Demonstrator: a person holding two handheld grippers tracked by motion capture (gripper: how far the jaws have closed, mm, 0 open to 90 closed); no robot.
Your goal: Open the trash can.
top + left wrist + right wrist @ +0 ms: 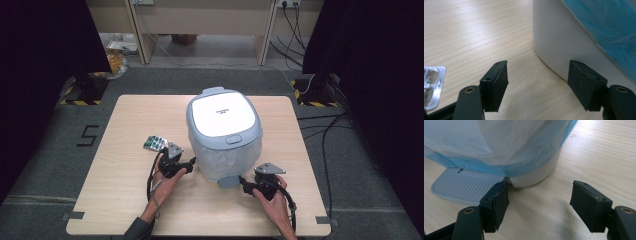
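Your left tool and right tool both stand open with nothing between the jaws, flanking the pedal bin at the middle of the wooden desk. It's rounded, pale grey plastic, lid closed, with a blue-white crinkled liner bag draped over its wall and a ribbed pedal at its base. A foil blister pack lies just beyond your left tool.

We see light wooden rectangular table on grey carpeted floor; black curtains flank both sides; beige desk legs behind; black cables trailing right.
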